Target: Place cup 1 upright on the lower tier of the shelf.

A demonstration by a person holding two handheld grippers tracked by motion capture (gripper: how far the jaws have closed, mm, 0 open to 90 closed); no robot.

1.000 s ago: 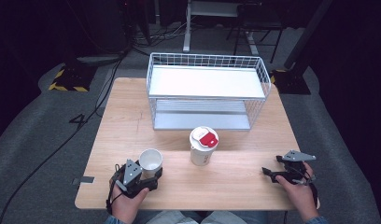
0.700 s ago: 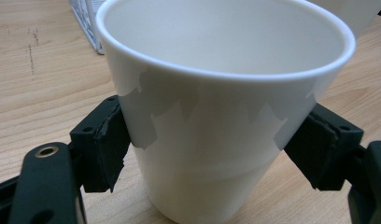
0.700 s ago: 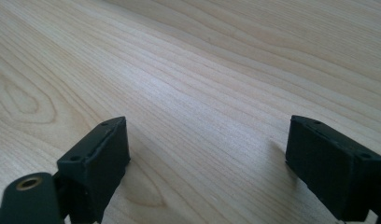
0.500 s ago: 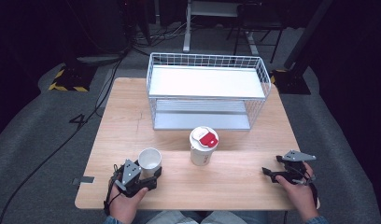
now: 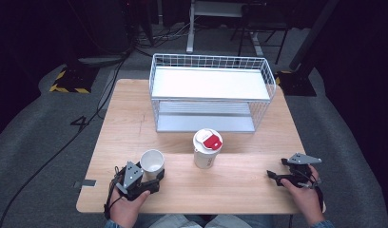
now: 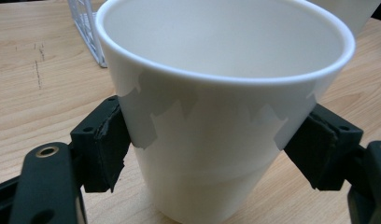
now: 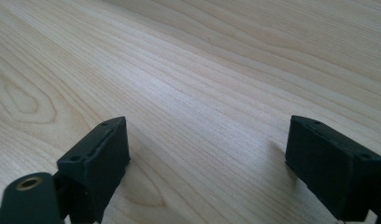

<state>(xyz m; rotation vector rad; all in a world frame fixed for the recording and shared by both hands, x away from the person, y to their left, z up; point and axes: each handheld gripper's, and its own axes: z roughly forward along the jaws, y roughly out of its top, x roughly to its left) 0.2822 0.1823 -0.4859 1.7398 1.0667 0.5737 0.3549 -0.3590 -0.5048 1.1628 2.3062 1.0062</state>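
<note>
I start from the desk (image 5: 239, 185), a pale wooden top, and place everything else by the open white cup (image 5: 152, 161) near its front left. Well behind that cup, toward the far edge, stands the wire basket (image 5: 211, 61), two tiers with a white shelf on top. To the right of the open cup, near but apart, stands a paper cup with a red-and-white lid (image 5: 208, 148). Farther right again, well apart from both cups, my right gripper (image 5: 283, 175) rests at the front edge, its jaws spread with nothing between them but bare wood grain in the right gripper view. My left gripper (image 5: 156, 173) sits right at the open cup, which stands upright on the desk; in the left gripper view (image 6: 212, 140) the jaws pinch its wall on both sides, low on the taper

My worry is that taper. I judge the smooth sloping wall could slip down out of the pads if I lift fast. Squeezing harder could tip it instead. A careless swing to the right could knock the lidded cup, and a push forward could clip the basket wire
</note>
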